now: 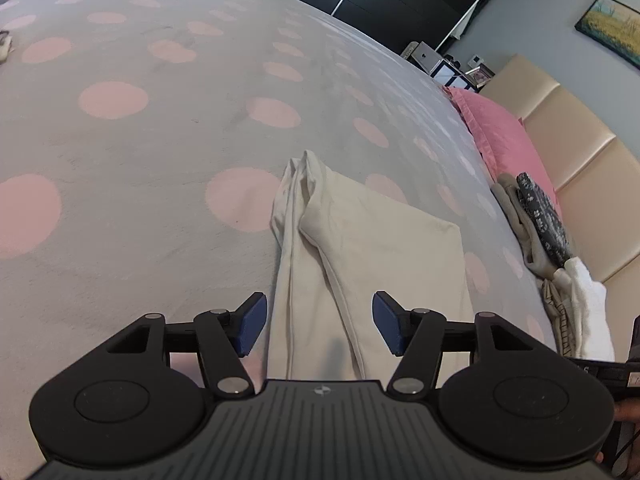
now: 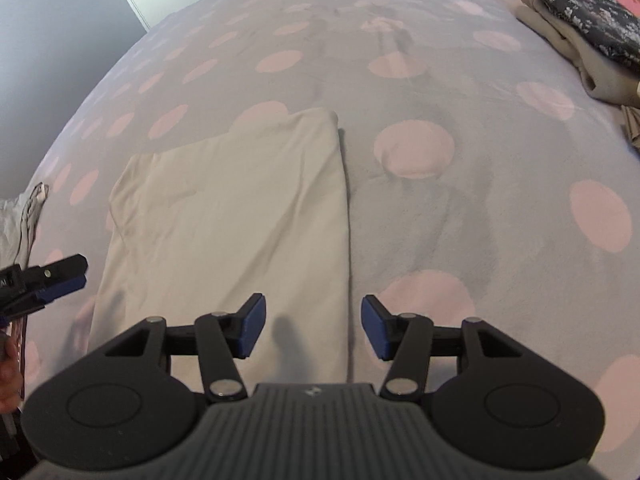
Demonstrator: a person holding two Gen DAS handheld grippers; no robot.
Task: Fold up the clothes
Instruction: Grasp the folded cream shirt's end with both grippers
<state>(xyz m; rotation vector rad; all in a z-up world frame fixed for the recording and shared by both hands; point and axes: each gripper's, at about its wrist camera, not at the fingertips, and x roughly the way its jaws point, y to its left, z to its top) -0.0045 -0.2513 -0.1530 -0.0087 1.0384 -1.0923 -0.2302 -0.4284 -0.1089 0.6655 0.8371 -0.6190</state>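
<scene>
Left wrist view shows the cream garment [image 1: 360, 248] lying part-folded on the spotted bed cover [image 1: 140, 152], its long folded panels running away from the camera, with the left hand-held gripper [image 1: 320, 330] spread wide above its near end and holding nothing. Right wrist view has the right hand-held gripper [image 2: 312, 328] likewise wide and empty, straddling the garment's straight right edge, while finished folded clothes [image 2: 580, 36] sit stacked well apart near the pink pillow [image 1: 504, 140]. A further fold seems next, probably calling for both to pinch the near corners.
</scene>
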